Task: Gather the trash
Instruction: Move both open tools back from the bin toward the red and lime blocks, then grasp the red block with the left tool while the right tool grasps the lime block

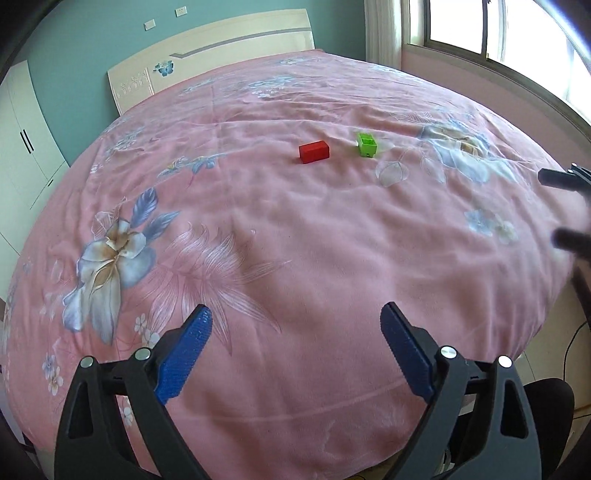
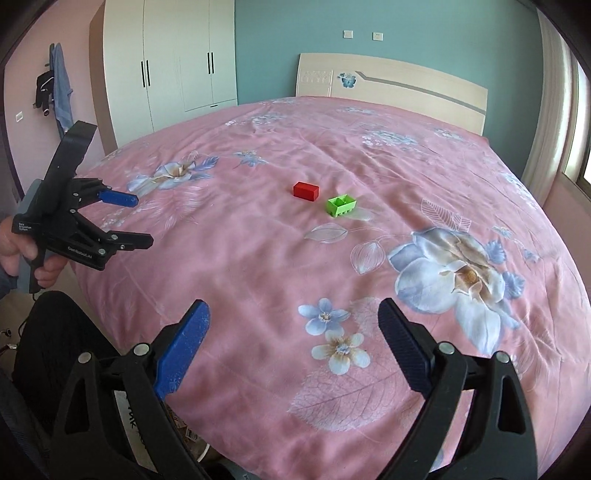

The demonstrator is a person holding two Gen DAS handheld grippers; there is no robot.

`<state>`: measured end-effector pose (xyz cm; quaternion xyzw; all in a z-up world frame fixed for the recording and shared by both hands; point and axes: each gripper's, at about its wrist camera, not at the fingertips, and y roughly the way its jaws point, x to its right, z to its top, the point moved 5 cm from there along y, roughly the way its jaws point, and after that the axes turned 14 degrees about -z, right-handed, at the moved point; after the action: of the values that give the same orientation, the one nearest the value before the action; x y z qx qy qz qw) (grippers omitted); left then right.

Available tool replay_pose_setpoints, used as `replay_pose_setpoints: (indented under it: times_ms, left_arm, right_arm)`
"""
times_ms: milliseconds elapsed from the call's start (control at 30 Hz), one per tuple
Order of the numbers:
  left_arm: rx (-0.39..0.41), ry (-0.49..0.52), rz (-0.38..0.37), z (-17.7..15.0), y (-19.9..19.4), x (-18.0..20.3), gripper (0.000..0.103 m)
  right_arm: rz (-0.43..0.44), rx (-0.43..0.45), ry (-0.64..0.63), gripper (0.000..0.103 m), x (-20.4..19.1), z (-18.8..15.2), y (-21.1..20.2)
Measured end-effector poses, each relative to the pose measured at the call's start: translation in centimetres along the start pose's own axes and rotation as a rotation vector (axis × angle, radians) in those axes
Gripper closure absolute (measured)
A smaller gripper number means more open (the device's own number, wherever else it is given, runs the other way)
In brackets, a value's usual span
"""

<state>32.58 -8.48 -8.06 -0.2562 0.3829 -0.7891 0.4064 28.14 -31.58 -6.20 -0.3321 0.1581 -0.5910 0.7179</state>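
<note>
A red block and a green block lie side by side near the middle of the pink floral bedspread. They also show in the right wrist view, red and green. My left gripper is open and empty over the near part of the bed, well short of the blocks. My right gripper is open and empty, also short of them. The left gripper also shows at the left of the right wrist view, open.
A cream headboard stands at the far end of the bed. White wardrobes stand by the wall. A window is on the right. A black chair and a bag sit below the bed's near edge.
</note>
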Motion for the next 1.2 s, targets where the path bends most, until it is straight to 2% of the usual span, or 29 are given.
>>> replay_pose_setpoints:
  times_ms: [167, 433, 800, 1200]
  left_arm:
    - [0.001, 0.025, 0.006, 3.2, 1.6, -0.3, 0.009]
    - [-0.016, 0.031, 0.004, 7.0, 5.2, -1.7, 0.009]
    - [-0.042, 0.051, -0.011, 10.8, 10.2, -3.6, 0.009]
    - [-0.075, 0.079, -0.047, 14.1, 14.1, -4.5, 0.009]
  right_arm:
    - [-0.002, -0.034, -0.092, 0.012, 0.4, 1.5, 3.2]
    - [0.014, -0.075, -0.135, 0.012, 1.1, 3.9, 8.2]
    - [0.037, -0.113, -0.198, 0.012, 2.6, 6.5, 14.0]
    - [0.106, -0.142, -0.317, 0.013, 1.4, 9.5, 19.3]
